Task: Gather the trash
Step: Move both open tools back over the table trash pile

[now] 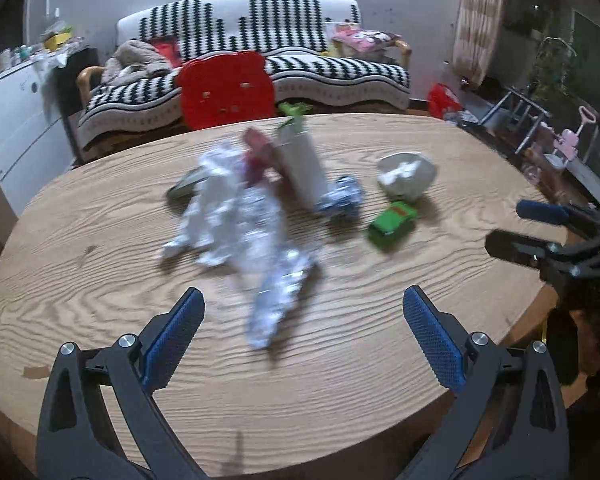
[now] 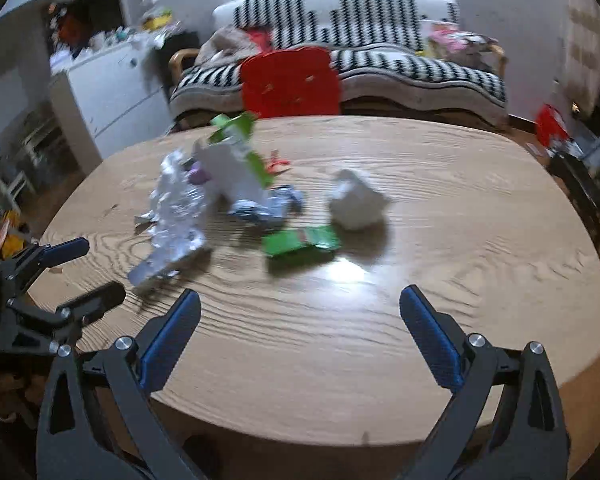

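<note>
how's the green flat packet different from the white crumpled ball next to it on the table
The green packet is bright green, flat and boxy, lying low on the table; the white crumpled ball is white, rounded and bulkier, standing higher. The packet lies nearer the grippers, the ball just behind it. Both are loose on the wood, and neither is held.

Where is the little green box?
The green box lies flat on the wooden table, in front of the crumpled white paper ball and right of the shiny foil.
</note>
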`<state>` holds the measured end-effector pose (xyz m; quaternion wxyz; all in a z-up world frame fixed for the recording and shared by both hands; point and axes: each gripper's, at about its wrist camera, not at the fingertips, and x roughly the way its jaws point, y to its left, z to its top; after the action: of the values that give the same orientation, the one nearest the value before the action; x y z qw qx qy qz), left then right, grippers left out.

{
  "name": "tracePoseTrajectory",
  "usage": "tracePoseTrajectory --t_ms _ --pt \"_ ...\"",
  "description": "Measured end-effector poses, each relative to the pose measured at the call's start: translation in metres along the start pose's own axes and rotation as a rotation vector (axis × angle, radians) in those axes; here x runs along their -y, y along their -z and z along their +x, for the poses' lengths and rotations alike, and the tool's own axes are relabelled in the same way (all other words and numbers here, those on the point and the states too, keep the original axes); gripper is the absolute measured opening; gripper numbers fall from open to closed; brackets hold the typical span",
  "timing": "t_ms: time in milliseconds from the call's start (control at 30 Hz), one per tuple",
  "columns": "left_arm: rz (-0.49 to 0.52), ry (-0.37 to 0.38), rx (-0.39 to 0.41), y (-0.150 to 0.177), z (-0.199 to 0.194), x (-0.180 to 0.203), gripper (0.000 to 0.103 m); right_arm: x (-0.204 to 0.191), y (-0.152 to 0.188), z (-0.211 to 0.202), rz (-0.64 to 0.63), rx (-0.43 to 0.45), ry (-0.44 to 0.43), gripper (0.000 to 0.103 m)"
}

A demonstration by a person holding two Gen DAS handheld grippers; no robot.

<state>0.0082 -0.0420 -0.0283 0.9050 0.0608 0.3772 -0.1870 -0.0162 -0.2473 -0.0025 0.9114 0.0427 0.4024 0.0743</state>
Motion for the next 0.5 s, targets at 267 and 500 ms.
tracePoseTrajectory --t_ms 267,500 --pt "-0.042 -0.021 -0.008 0.012 0.007 -0.032 0.097 -0.018 -0.009 0.046 -0.001 -0.022 -0.013 0.096" --pt "-0.032 -0.026 -0.043 0.019 0.038 -0.037 0.097 -0.013 -0.012 0.066 -0.023 -0.030 0.008 0.096"
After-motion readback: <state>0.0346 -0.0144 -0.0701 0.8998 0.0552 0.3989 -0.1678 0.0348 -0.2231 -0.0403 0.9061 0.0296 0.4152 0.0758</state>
